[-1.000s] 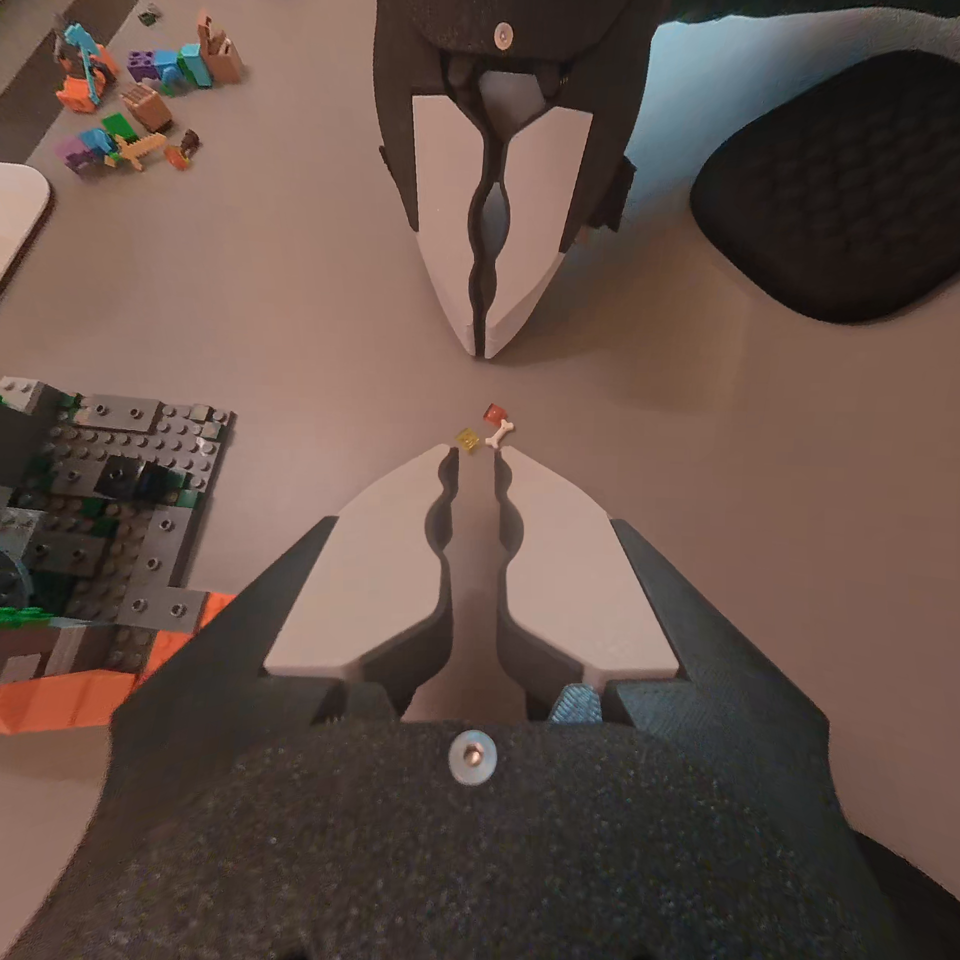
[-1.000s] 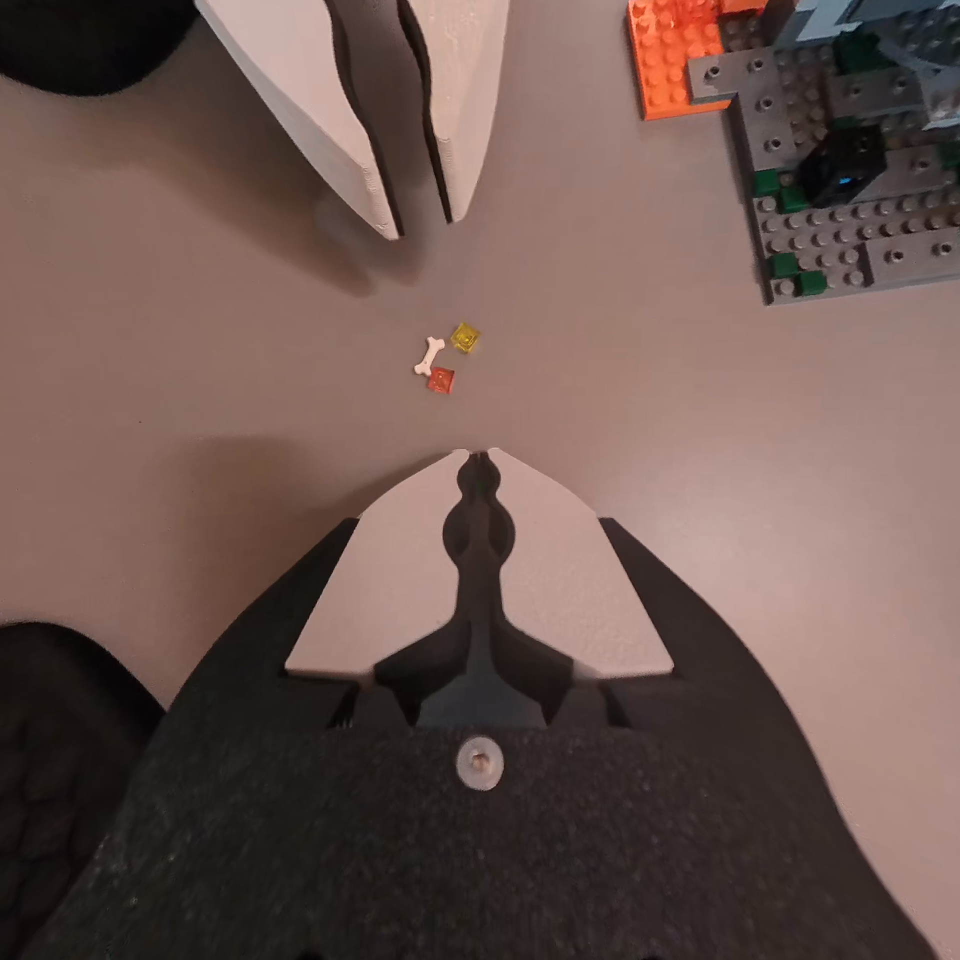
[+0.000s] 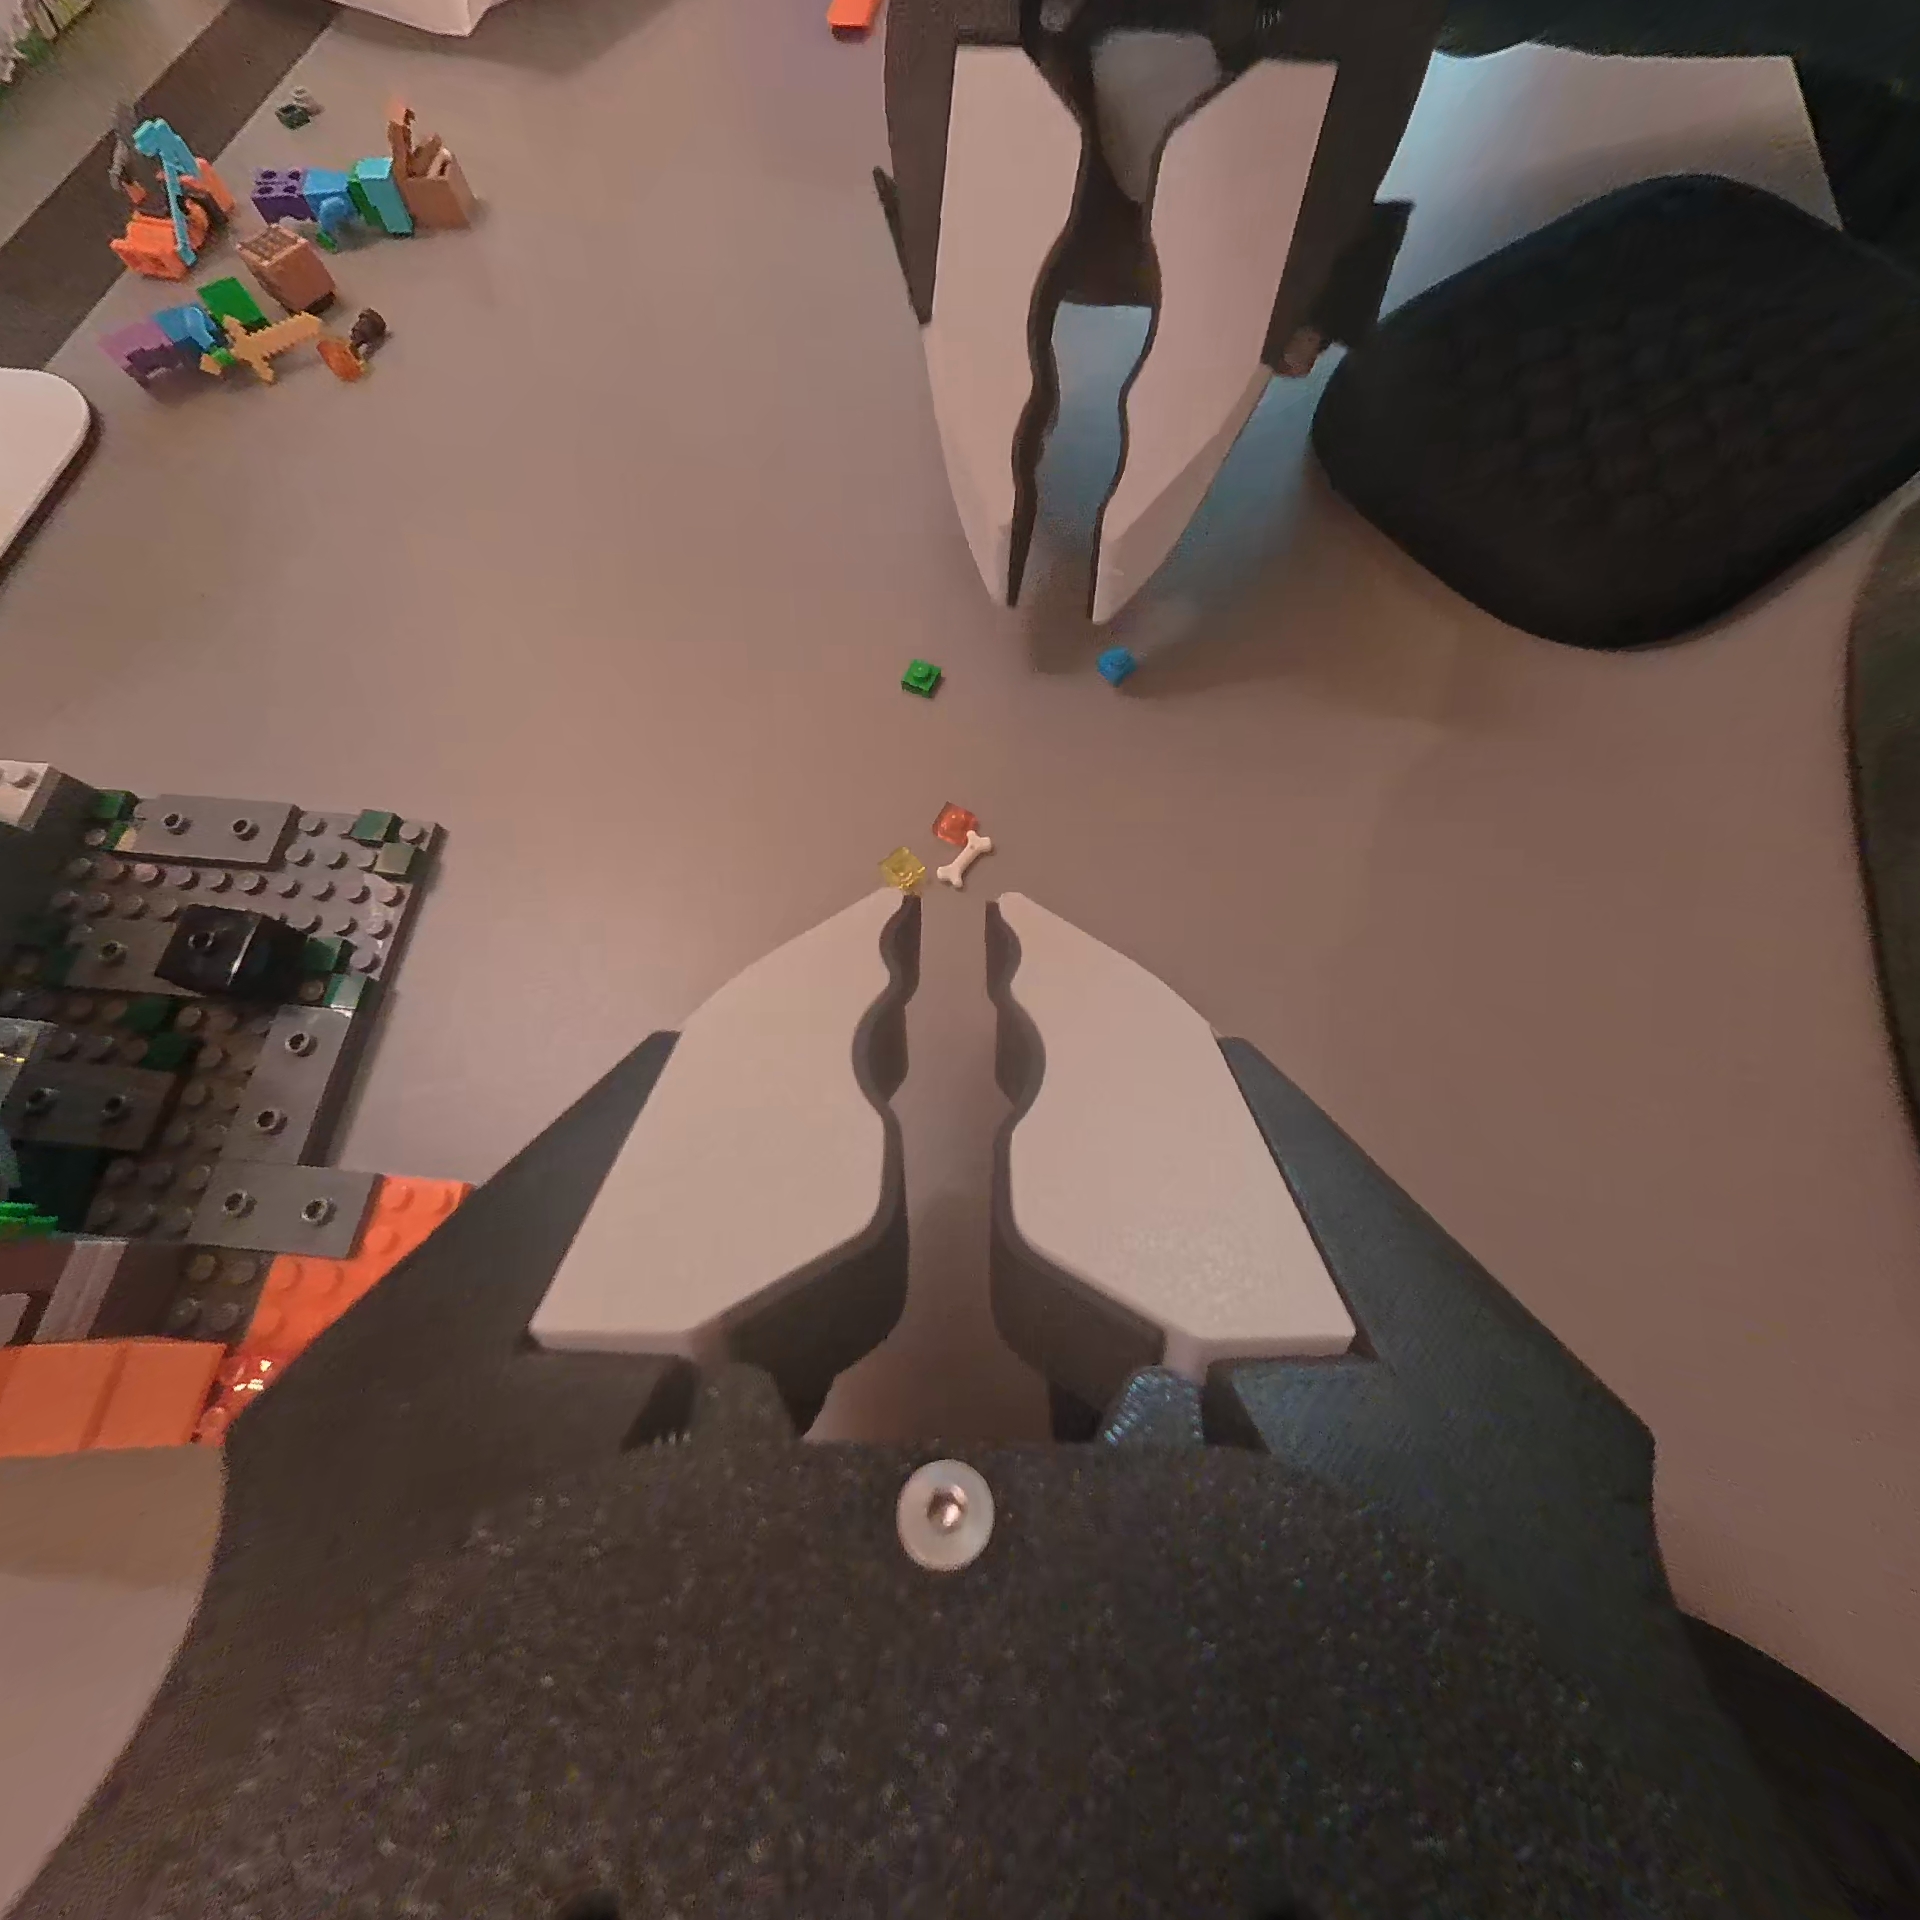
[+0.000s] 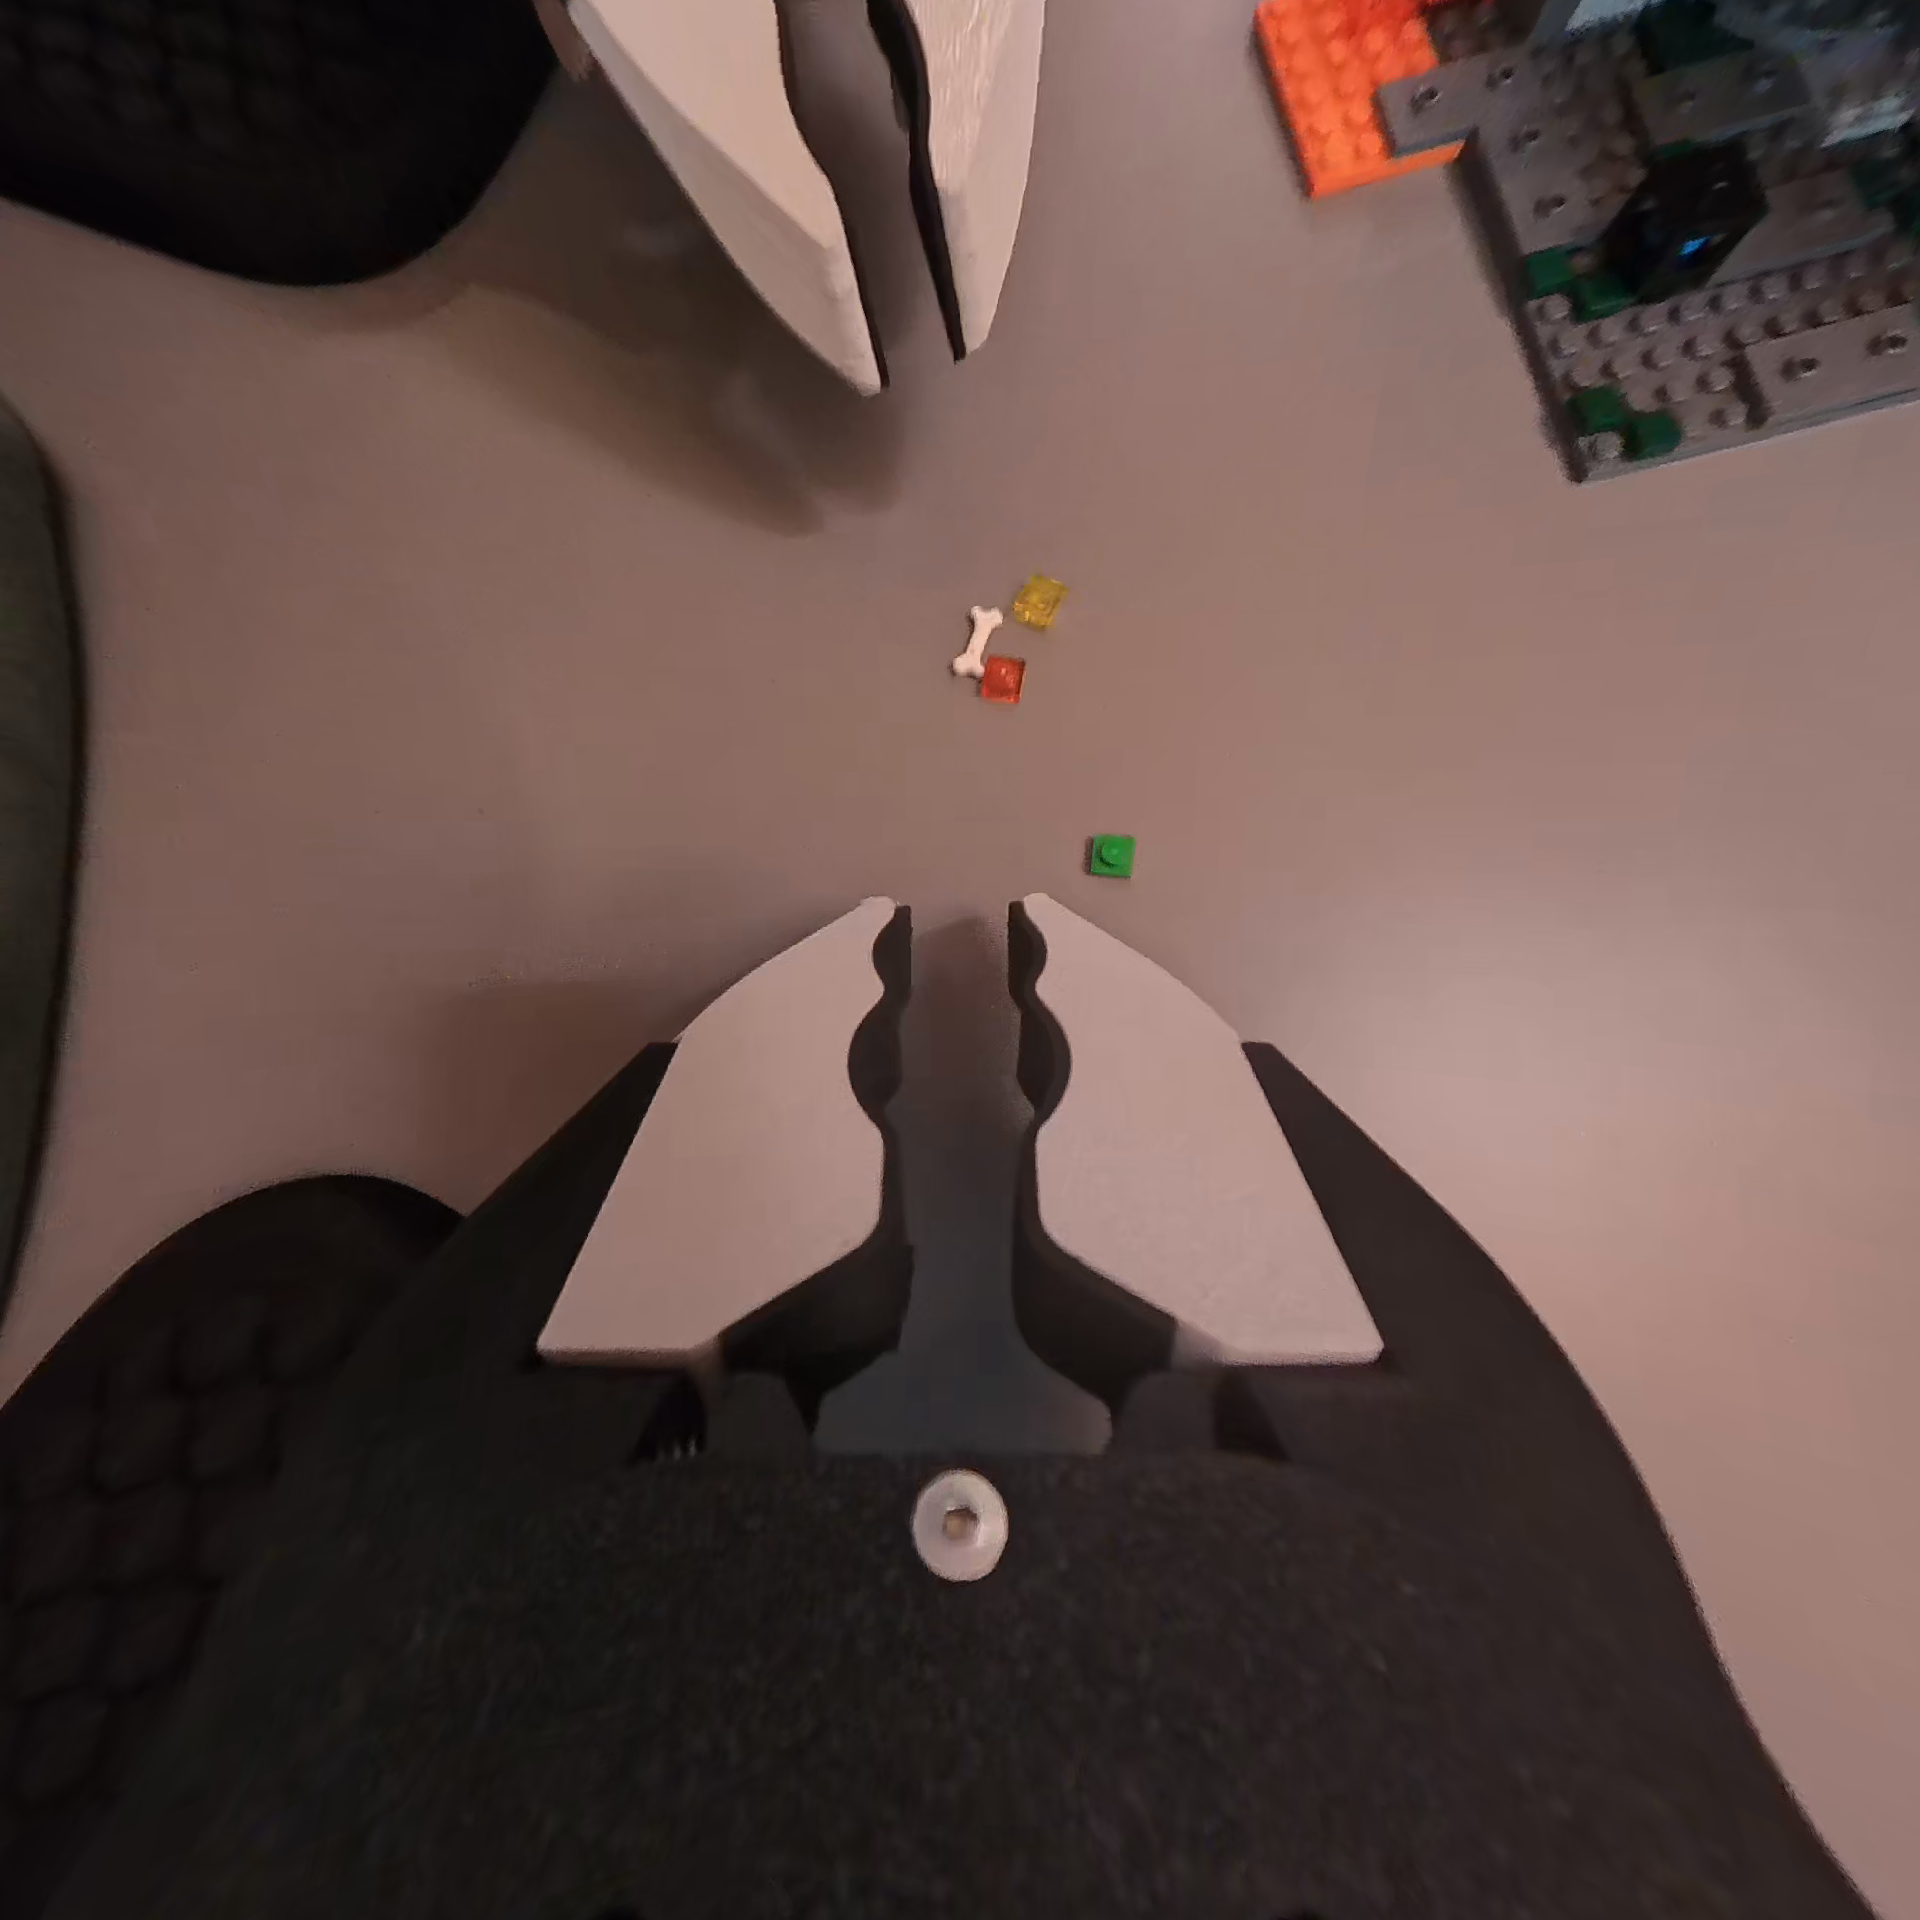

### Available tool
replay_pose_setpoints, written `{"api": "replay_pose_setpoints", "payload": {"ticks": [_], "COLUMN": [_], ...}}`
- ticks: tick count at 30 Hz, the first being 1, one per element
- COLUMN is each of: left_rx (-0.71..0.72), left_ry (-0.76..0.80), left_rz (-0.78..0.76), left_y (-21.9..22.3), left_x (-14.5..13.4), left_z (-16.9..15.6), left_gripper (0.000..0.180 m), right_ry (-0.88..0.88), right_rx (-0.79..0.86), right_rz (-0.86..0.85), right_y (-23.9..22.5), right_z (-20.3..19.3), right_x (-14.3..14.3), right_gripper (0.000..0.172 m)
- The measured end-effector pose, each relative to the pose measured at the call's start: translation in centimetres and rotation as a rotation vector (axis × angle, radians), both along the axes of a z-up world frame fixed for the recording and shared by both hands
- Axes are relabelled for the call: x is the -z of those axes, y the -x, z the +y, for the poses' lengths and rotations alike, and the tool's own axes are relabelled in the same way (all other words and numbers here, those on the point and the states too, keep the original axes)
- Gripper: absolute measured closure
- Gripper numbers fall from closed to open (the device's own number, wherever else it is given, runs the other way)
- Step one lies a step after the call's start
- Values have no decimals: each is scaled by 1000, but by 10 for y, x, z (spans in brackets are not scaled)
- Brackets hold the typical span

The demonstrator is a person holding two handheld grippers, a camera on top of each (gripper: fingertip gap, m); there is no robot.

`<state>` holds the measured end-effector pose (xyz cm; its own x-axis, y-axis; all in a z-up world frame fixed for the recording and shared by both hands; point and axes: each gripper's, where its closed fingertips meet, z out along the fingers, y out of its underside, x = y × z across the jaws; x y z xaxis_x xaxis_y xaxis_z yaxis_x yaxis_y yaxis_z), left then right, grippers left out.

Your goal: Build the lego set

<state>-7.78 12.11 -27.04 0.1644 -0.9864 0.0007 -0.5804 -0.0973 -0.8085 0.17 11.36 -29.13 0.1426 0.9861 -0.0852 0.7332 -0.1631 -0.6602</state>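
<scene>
both grippers, left (image 3: 953, 899) and right (image 4: 958, 906), stand open and empty; yellow piece (image 3: 902, 869), bone (image 3: 964, 858), red piece (image 3: 950, 822) lie loose on the table (image 3: 644, 582).

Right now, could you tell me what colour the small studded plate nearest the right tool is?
Green, clearest in the right wrist view.

An office-like or home desk setting: a plain grey tabletop (image 3: 623, 582) strewn with toy bricks (image 3: 281, 270), a black mesh chair seat (image 3: 1621, 416) alongside.
</scene>
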Motion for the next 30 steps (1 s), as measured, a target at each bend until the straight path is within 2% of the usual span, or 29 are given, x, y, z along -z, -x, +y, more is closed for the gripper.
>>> {"api": "replay_pose_setpoints", "payload": {"ticks": [3, 9, 14, 20, 23, 27, 30], "left_rx": [2, 9, 11, 10, 12, 17, 13], "left_ry": [2, 5, 6, 9, 14, 19, 22], "left_rz": [3, 10, 11, 9, 7, 10, 10], "left_y": [0, -1, -1, -1, -1, -2, -2], "left_x": [1, 3, 4, 4, 5, 7, 7], "left_z": [0, -2, -2, -2, -3, -3, -2], "left_gripper": [169, 169, 169, 169, 169, 169, 169], "right_ry": [22, 12, -10, -17, -81, -170, -225], "right_rx": [-2, -67, -57, -57, 27, 267, 421], "right_rz": [80, -39, -59, -62, -66, -75, -126], "right_y": [1, -4, -1, -12, -43, -113, -165], "right_z": [-4, -24, -20, -10, 32, 136, 214], "right_x": [-11, 14, 16, 9, -13, -48, -56], "right_gripper": [154, 152, 164, 164, 164, 164, 164]}}
